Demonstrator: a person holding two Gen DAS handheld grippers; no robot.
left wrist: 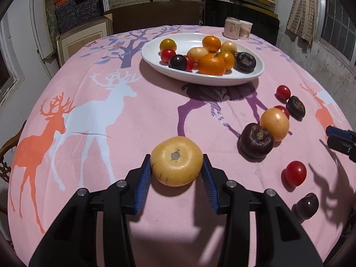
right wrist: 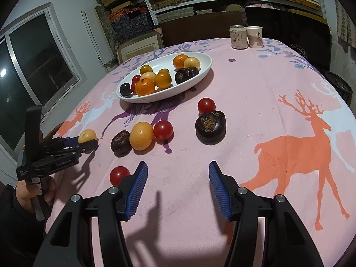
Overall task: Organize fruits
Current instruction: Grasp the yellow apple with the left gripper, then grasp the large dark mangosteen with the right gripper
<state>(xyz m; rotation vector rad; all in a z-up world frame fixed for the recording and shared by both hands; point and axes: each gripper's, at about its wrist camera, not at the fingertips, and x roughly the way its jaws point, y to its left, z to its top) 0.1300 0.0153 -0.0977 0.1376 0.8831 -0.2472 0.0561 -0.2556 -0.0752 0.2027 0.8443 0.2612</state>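
**Left gripper closed on a yellow fruit, plate next**

I have the left gripper (left wrist: 176,169) clamped on the yellow fruit (left wrist: 176,160), both blue pads touching its sides, the fruit sitting on the near part of the tablecloth (left wrist: 133,120). My right gripper (right wrist: 178,178) hangs with jaws apart over bare cloth, nothing between them, a red tomato (right wrist: 119,174) just to its left. I judge this the pick step; next I must lift and carry to the white plate (left wrist: 251,75) at the far side.

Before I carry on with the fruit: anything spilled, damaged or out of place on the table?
Nothing spilled or damaged. The can and paper cup stand upright, and the white dish sits flat. Loose fruit lies on the tablecloth, which is the job. The left tongs bracket a yellow fruit; the right tongs are empty.
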